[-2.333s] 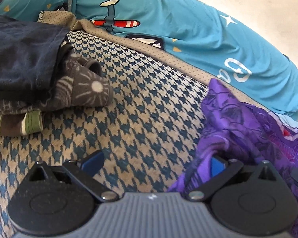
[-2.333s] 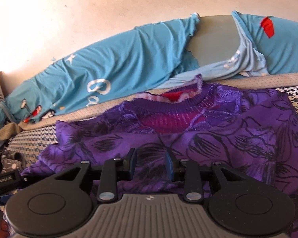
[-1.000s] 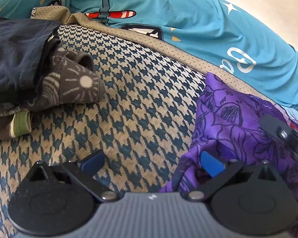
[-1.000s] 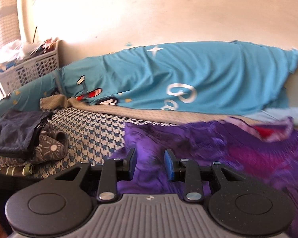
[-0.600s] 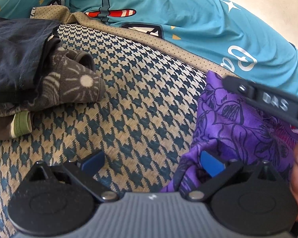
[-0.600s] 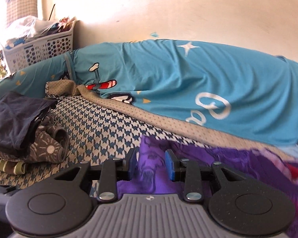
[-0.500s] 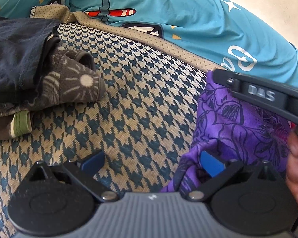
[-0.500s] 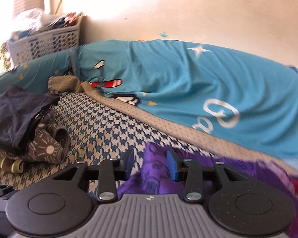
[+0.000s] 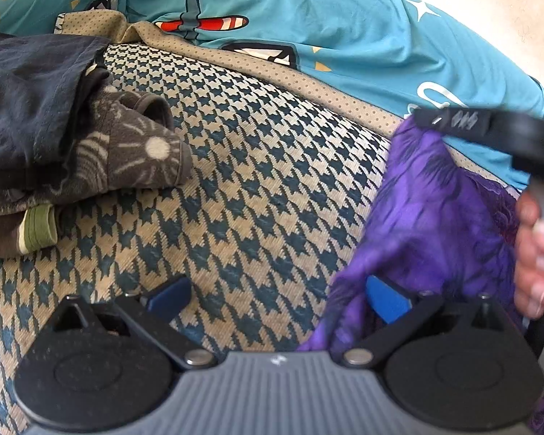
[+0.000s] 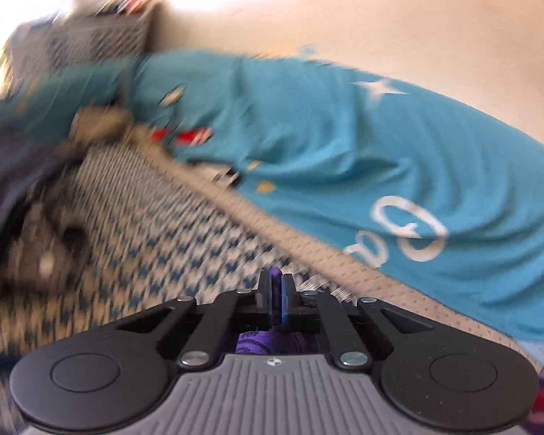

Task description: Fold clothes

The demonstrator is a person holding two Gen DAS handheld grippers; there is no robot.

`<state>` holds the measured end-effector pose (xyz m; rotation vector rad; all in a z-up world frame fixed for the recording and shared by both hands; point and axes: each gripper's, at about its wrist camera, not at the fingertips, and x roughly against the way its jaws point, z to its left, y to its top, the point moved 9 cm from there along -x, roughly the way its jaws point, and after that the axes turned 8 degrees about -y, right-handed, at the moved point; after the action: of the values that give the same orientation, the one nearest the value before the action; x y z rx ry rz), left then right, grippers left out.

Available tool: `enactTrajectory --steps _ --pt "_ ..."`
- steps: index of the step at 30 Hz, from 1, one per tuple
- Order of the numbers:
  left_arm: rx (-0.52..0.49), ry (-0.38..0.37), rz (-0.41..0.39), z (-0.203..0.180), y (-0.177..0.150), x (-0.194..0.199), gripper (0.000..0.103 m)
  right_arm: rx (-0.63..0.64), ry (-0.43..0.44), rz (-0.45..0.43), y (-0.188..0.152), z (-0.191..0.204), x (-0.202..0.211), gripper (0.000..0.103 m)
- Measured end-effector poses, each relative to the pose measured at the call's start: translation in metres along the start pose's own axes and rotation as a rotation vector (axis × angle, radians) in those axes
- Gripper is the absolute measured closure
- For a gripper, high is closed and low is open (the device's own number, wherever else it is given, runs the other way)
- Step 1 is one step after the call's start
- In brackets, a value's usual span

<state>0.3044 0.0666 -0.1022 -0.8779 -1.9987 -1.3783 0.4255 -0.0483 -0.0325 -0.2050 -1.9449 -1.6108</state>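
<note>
Lying on a bed (image 9: pixel 257 195) covered in a blue-and-tan houndstooth spread, a purple garment (image 9: pixel 435 217) with a dark floral print rises in a bunched fold at the right of the left wrist view, its upper corner lifted above the spread. The right gripper (image 10: pixel 276 290) has its two fingers closed together on a thin edge of that purple cloth, a sliver of which shows between the pads, with more purple visible below the fingers. In the left wrist view the same gripper appears as a black bar at the garment's raised corner, and a hand (image 9: pixel 535 250) grasps its handle at the far right edge. The left gripper (image 9: pixel 275 293) stands wide open, low over the bed; its left blue pad sits over bare houndstooth, while its right blue pad is against the garment's lower edge, with cloth draped around it but nothing pinched. At the left of the bed lies a stack (image 9: pixel 58 145) of folded clothes: a dark navy piece on top, a brown piece with pale sunburst marks beneath, and a brown-and-green striped piece at the bottom. Behind the bed, a teal sheet (image 9: pixel 326 25) printed with a red-and-white aeroplane, stars and white lettering runs along a pale wall (image 10: pixel 380 18). The right wrist view is blurred, most heavily at its left.
</note>
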Motion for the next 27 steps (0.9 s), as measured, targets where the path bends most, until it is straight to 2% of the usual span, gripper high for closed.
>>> enactTrajectory --steps 4,7,10,13,14,16,20,27 --pt "-0.02 0.02 0.0 -0.001 0.0 -0.001 0.0 -0.19 -0.053 -0.049 0.011 -0.035 -0.002 0.098" --pt "-0.026 0.034 -0.002 -0.001 0.0 -0.002 0.0 -0.253 -0.06 -0.036 0.009 -0.046 -0.015 0.098" --pt "-0.024 0.059 -0.003 0.002 0.001 -0.001 0.0 -0.256 -0.071 -0.011 0.002 -0.047 -0.03 0.098" --pt "-0.016 0.082 -0.004 0.006 0.001 -0.001 0.0 -0.317 -0.097 0.017 -0.001 -0.056 -0.039 0.097" --pt "-0.01 0.085 -0.006 0.007 0.002 0.0 0.0 -0.37 -0.079 0.014 0.001 -0.061 -0.037 0.095" --pt "-0.002 0.095 -0.008 0.008 0.002 0.002 0.0 -0.419 -0.052 -0.015 0.008 -0.072 -0.025 0.093" --pt "0.017 0.09 -0.033 0.005 0.004 0.011 0.0 -0.391 -0.083 -0.047 0.008 -0.095 0.012 0.093" --pt "-0.053 0.088 -0.103 -0.015 0.005 0.027 0.0 -0.37 -0.212 -0.022 -0.036 -0.139 0.08 0.089"
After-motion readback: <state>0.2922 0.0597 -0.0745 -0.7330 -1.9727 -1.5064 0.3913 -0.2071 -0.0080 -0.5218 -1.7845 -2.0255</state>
